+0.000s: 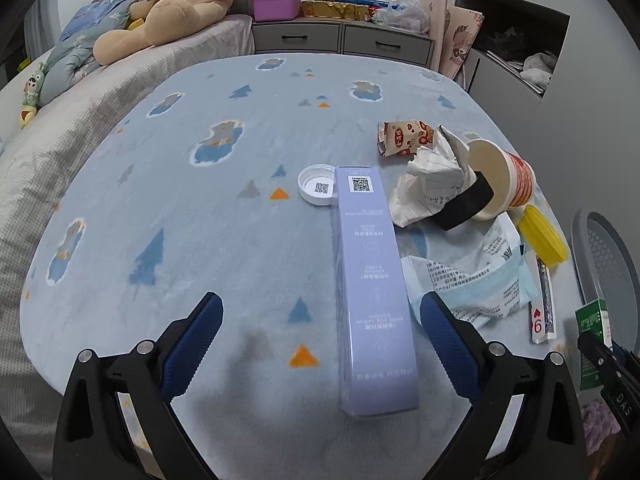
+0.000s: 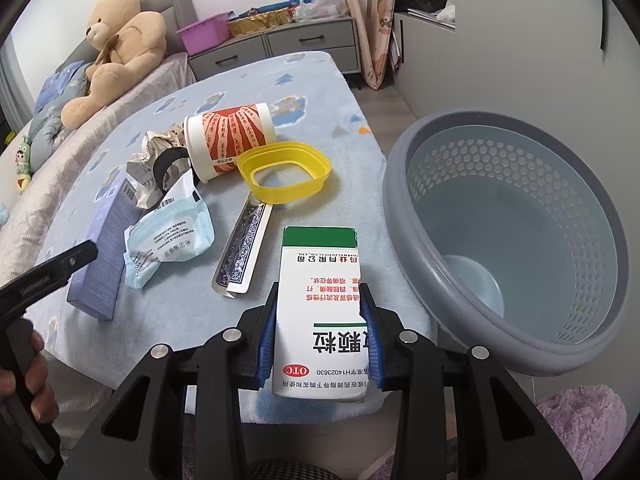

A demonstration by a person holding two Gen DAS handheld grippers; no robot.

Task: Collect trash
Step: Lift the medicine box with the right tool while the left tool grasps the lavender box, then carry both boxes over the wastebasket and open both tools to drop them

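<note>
My right gripper [image 2: 320, 320] is shut on a white and green medicine box [image 2: 320, 300], held above the blanket edge beside the grey perforated bin [image 2: 508, 240]. My left gripper [image 1: 320, 320] is open, its jaws either side of a long lavender box [image 1: 370, 280] lying on the blue blanket [image 1: 200, 220]. Other trash lies around: a white cap [image 1: 318, 189], crumpled paper [image 1: 428, 184], a red-print paper cup [image 2: 230, 142], a yellow plastic lid [image 2: 284, 170], a wipes packet [image 2: 170, 228], a playing-card wrapper [image 2: 242, 248] and a snack wrapper [image 1: 404, 138].
A teddy bear [image 1: 176, 4] sits on the bed at the back left. Grey drawers [image 1: 340, 40] with a purple tub [image 1: 276, 4] stand behind. The bin stands off the blanket's right edge, with a pale dish inside it [image 2: 472, 280].
</note>
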